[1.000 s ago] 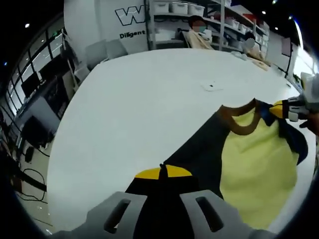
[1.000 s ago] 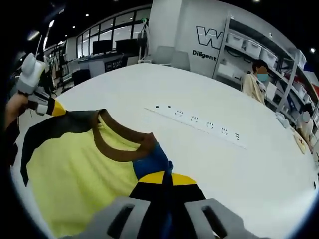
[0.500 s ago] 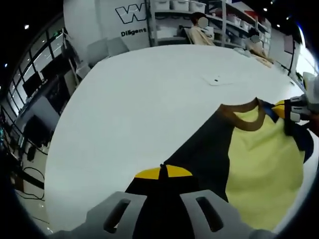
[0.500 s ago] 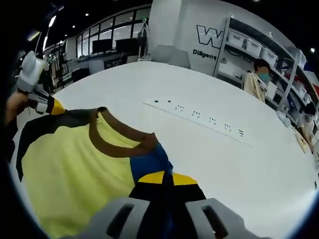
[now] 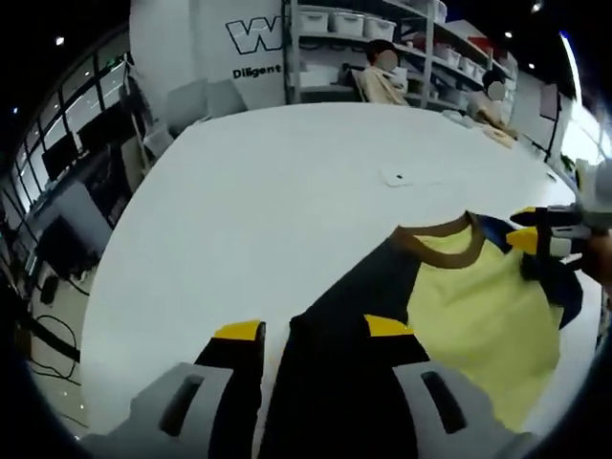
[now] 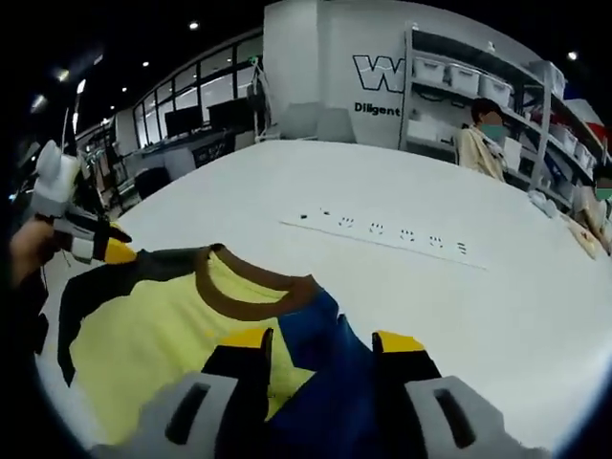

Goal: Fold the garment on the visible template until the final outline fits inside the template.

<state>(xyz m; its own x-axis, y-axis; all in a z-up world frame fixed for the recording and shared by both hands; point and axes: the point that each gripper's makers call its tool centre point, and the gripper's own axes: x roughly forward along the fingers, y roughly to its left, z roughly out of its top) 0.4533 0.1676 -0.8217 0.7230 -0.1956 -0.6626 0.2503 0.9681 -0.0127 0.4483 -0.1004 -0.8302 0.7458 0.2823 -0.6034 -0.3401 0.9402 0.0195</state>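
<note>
A yellow T-shirt (image 5: 469, 301) with a brown collar (image 6: 251, 296) lies spread on the white table (image 5: 268, 191). Its black sleeve (image 5: 335, 373) runs between the parted jaws of my left gripper (image 5: 314, 330), which is open over the cloth. Its blue sleeve (image 6: 325, 373) lies between the parted jaws of my right gripper (image 6: 322, 339), also open. In the left gripper view the right gripper (image 5: 545, 232) shows at the shirt's far shoulder. Over in the right gripper view, the left gripper (image 6: 91, 244) sits at the black shoulder, held by a hand.
A row of sockets (image 6: 382, 232) is set into the table beyond the collar. A small flat item (image 5: 397, 178) lies farther out. Shelves with white bins (image 6: 449, 76) and people stand behind the table. The table edge (image 5: 105, 287) drops off at the left.
Both grippers went from shut on the sleeves to open. The black and blue sleeves now lie loose between the jaws. Both cameras pulled back slightly.
</note>
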